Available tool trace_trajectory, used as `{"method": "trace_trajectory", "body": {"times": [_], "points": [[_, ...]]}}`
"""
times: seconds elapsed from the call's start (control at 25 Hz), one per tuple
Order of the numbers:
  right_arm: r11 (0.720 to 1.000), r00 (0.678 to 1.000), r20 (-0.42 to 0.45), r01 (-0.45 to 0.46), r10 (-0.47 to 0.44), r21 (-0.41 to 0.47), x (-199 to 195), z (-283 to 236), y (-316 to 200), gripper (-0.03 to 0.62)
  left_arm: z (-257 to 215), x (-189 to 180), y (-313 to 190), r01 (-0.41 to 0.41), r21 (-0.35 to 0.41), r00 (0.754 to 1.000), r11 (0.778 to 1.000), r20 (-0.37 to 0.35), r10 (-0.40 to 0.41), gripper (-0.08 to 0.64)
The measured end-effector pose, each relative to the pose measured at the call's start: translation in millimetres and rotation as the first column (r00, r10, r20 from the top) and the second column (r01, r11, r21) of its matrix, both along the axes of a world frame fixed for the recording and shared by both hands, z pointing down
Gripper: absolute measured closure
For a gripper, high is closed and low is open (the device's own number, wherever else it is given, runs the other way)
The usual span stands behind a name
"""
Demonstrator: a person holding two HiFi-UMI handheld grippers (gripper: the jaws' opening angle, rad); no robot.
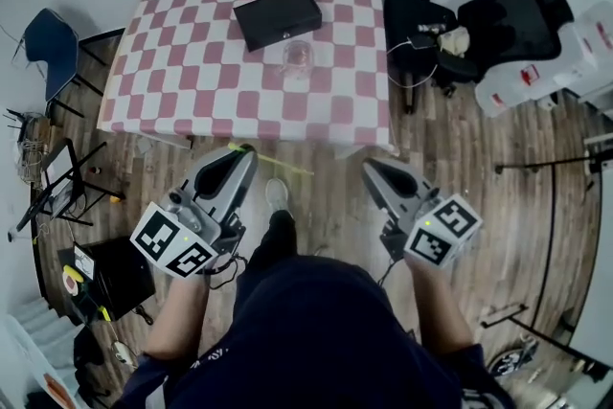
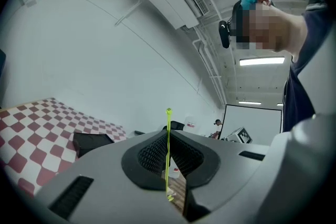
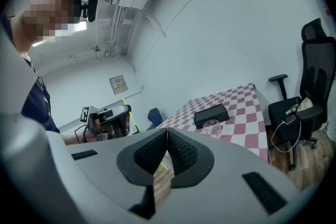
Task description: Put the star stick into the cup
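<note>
Your left gripper (image 1: 243, 154) has its fingers (image 2: 152, 155) closed on the star stick (image 1: 285, 167), a thin yellow-green stick. In the left gripper view the stick stands upright between the two black pads, and its small shaped tip rises above them. In the head view the stick lies across the tip of this gripper. Its longer part points to the right over the wooden floor (image 1: 326, 206), in front of the near edge of the table (image 1: 182, 81). Your right gripper (image 1: 370, 170) is well apart from the left one, and its fingers (image 3: 181, 152) are pressed together with nothing between them. The cup (image 1: 298, 58) is clear and upright. It stands on the pink and white checked cloth of the table, just in front of a black box (image 1: 278, 16). Both grippers are off the table, on your side of it, and the stick is well apart from the cup. A black office chair (image 1: 426, 24) stands to the right of the table.
</note>
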State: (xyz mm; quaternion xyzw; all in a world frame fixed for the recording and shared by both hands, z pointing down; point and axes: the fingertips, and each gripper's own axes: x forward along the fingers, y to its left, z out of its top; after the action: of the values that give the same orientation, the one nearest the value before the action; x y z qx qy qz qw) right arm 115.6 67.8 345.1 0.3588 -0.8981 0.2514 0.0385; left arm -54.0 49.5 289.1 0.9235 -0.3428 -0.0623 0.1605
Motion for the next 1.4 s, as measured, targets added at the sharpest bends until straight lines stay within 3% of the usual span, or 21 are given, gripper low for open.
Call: {"method": "trace_trajectory", "body": {"times": [0.36,0.84,1.16,1.4], "points": [[0.996,0.999,-0.037,-0.036,0.033,-0.077,-43.2,17.8,-103.9,0.575,22.5,-37.8,-122.0,-0.049,-0.061,0.999,0.997,-0.021,0.048,0.523],[0.989,0.991,-0.104,-0.096,0.085,-0.109,-73.4,20.6,-195.7,0.575,31.3,-81.6,-227.1,-0.093,-0.088,0.994,0.992,-0.061,0.087,0.522],[0.988,0.992,-0.104,-0.088,0.075,-0.124,-70.5,27.2,-226.6,0.575,41.2,-79.3,-266.0,-0.058,-0.115,0.995,0.992,-0.084,0.049,0.523],[0.989,0.997,-0.069,-0.03,0.02,-0.143,-58.8,40.0,-245.6,0.575,57.9,-70.0,-290.2,0.027,-0.154,0.997,0.988,-0.061,-0.037,0.523]]}}
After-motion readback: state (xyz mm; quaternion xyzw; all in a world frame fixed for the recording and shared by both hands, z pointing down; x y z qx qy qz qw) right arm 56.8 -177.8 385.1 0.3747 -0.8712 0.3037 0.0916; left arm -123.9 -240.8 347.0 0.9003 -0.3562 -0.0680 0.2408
